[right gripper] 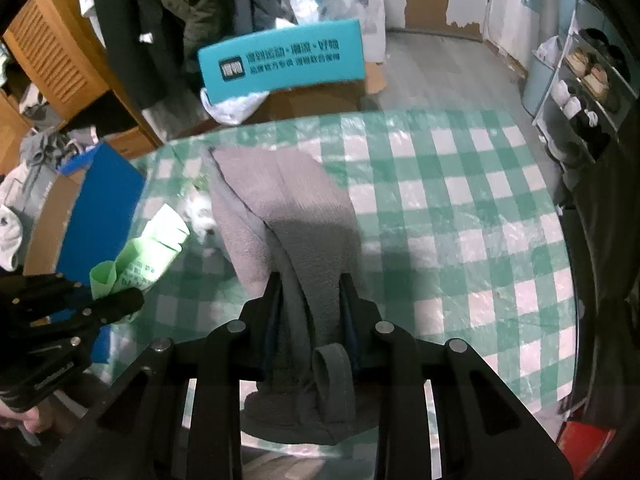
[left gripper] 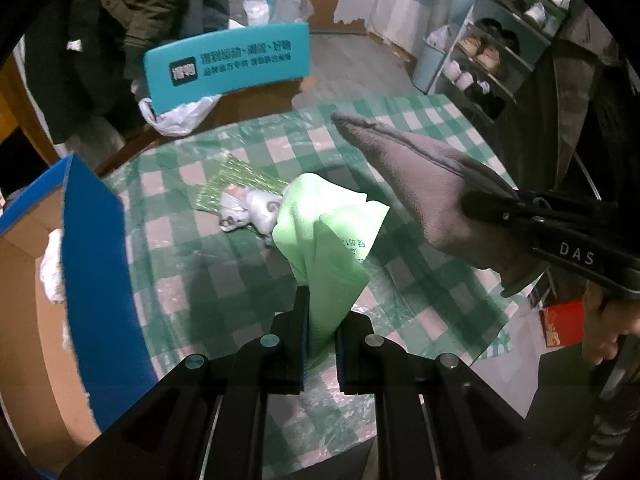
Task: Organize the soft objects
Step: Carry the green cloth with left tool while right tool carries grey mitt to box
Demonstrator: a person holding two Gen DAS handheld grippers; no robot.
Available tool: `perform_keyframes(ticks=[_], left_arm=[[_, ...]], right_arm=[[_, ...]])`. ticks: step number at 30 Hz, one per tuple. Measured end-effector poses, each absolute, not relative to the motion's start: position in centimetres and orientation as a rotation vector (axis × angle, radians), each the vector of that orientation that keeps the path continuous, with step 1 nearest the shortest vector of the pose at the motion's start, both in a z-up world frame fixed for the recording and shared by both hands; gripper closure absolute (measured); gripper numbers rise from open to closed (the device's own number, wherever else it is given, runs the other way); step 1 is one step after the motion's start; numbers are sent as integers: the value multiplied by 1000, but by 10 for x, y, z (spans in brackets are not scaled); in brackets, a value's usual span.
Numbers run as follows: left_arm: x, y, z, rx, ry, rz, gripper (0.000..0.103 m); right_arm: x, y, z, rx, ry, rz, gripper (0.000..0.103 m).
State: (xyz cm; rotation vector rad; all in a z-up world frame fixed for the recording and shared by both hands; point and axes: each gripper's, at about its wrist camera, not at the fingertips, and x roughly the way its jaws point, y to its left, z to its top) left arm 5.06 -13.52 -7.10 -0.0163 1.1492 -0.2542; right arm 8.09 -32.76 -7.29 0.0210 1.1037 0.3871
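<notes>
Grey towel (right gripper: 296, 216): matt, napped terry cloth. Green bag (left gripper: 328, 240): thin, smooth plastic film, printed. Desk (right gripper: 460, 208): checked cloth under glossy clear film. Box (left gripper: 24, 280): matt cardboard, blue outside.

table: green-white check cloth (left gripper: 248, 264) under clear plastic
on it: small white plush (left gripper: 250, 210); striped green packet (left gripper: 236, 180) beneath the plush
</notes>
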Motion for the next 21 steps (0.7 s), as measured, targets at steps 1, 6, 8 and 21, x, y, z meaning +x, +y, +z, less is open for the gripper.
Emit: perform_keyframes(ticks=[1, 6, 8, 21], left_arm=[[50, -133, -69, -14, 1145, -251, 92], [46, -120, -62, -37, 1133, -231, 92], [45, -113, -57, -48, 1125, -224, 92], [34, -80, -35, -100, 1090, -198, 92]], right_arm=[[80, -326, -70, 13, 1095, 390, 78], [78, -316, -63, 15, 1076, 400, 81], [76, -314, -60, 15, 1070, 410, 81], [66, -284, -30, 15, 1014, 484, 81]])
